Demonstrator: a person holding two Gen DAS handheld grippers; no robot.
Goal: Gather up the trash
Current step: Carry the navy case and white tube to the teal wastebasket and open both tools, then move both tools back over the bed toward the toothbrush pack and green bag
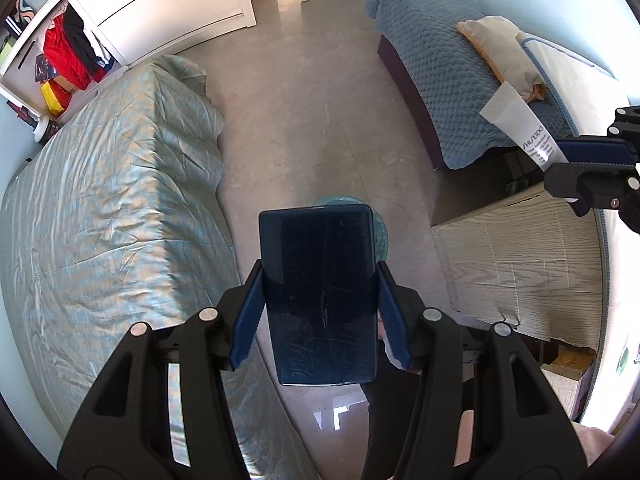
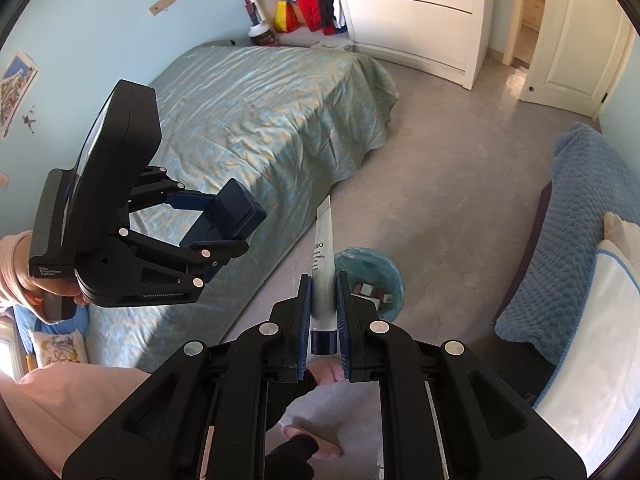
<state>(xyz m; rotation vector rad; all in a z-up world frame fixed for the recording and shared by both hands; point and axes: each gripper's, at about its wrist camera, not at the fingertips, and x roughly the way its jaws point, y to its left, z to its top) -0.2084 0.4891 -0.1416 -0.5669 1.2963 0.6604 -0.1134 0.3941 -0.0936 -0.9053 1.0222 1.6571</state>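
My left gripper point(image 1: 320, 276) is shut on a dark blue box point(image 1: 320, 296), held above the floor; the box hides most of the bin point(image 1: 380, 232) below it. In the right wrist view the left gripper point(image 2: 224, 220) holds the dark blue box point(image 2: 236, 208) beside the bed. My right gripper point(image 2: 323, 284) is shut on a white tube point(image 2: 322, 256) with a dark blue cap, just left of and above the bin point(image 2: 384, 276) with a blue liner, which holds a few small items. The tube point(image 1: 520, 128) and right gripper point(image 1: 560, 156) also show in the left wrist view.
A bed with a green-beige cover point(image 2: 260, 120) lies to the left. A couch with a blue blanket point(image 2: 560, 240) and pillows stands to the right. A white wardrobe point(image 2: 420, 20) and an open door point(image 2: 572, 40) are at the back. A wooden table point(image 1: 520, 264) is near the right.
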